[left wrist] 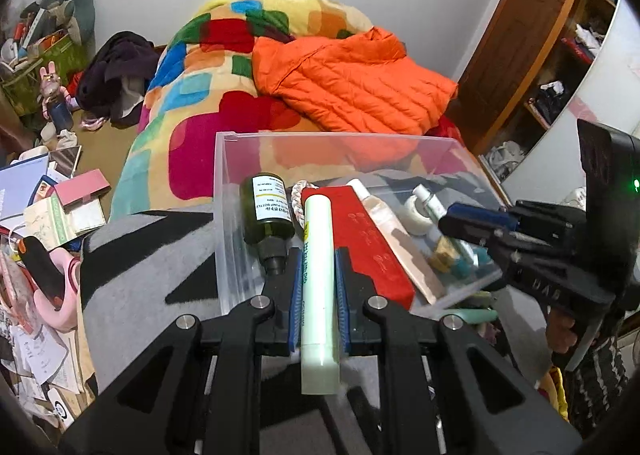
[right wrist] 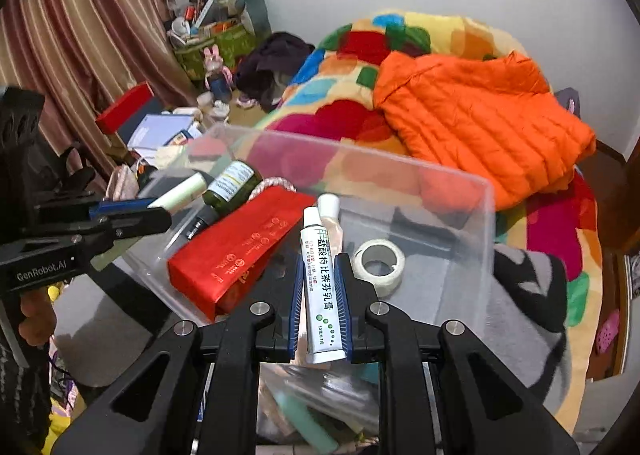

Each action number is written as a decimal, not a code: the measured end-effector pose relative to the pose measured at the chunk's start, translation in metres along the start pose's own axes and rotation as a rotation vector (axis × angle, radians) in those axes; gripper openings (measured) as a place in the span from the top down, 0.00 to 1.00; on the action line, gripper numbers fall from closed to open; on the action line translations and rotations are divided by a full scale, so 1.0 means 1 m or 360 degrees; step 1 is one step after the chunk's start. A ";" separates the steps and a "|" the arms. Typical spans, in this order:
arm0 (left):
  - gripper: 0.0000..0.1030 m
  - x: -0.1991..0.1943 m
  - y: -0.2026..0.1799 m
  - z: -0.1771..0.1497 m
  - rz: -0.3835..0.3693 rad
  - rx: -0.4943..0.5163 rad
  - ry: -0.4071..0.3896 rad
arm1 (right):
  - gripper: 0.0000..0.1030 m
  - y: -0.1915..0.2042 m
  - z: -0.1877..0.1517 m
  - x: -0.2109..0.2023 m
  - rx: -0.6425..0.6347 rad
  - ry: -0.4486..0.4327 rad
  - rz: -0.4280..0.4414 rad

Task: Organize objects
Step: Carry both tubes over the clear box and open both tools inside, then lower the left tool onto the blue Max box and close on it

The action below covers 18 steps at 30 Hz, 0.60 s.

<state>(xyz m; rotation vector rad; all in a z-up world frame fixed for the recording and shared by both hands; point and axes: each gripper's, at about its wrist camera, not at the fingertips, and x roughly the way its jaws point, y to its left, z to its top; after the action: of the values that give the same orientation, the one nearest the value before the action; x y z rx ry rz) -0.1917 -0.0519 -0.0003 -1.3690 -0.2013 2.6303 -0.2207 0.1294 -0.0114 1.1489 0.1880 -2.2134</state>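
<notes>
My left gripper [left wrist: 318, 267] is shut on a pale green tube [left wrist: 317, 275] and holds it over the near edge of a clear plastic bin [left wrist: 224, 183]. My right gripper [right wrist: 319, 275] is shut on a small white ointment tube [right wrist: 320, 279] over the same bin [right wrist: 486, 223]. Inside the bin lie a dark green bottle [left wrist: 266, 207], a red flat box [left wrist: 368, 239], a white tape roll [right wrist: 379, 261] and a peach tube [left wrist: 394, 235]. The right gripper shows in the left wrist view [left wrist: 476, 225]; the left gripper shows in the right wrist view [right wrist: 140, 215].
The bin rests on a grey and black blanket [left wrist: 152, 267] at the foot of a bed with a colourful quilt [left wrist: 208, 95] and an orange jacket [left wrist: 352, 83]. Books, boxes and papers [left wrist: 52, 207] litter the floor at left. A wardrobe [left wrist: 560, 55] stands at right.
</notes>
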 end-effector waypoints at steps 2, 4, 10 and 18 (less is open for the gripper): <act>0.86 0.005 -0.001 0.001 -0.0011 0.0015 0.0013 | 0.86 0.003 -0.001 0.006 -0.0020 0.0024 0.0015; 0.86 0.008 -0.005 0.000 -0.0008 0.0043 0.0027 | 0.85 0.008 -0.002 0.011 -0.0052 0.0051 0.0030; 0.85 -0.007 -0.016 -0.003 0.0006 0.0109 -0.0039 | 0.85 0.015 -0.007 -0.001 -0.0085 0.0044 0.0062; 0.67 -0.050 -0.037 -0.026 0.0023 0.0224 -0.0177 | 0.85 0.020 -0.023 -0.059 -0.0136 -0.0118 0.0037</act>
<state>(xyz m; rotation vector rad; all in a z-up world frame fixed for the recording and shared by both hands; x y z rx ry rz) -0.1393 -0.0252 0.0323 -1.1862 -0.0197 2.6773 -0.1684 0.1498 0.0234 1.0163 0.2342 -2.2017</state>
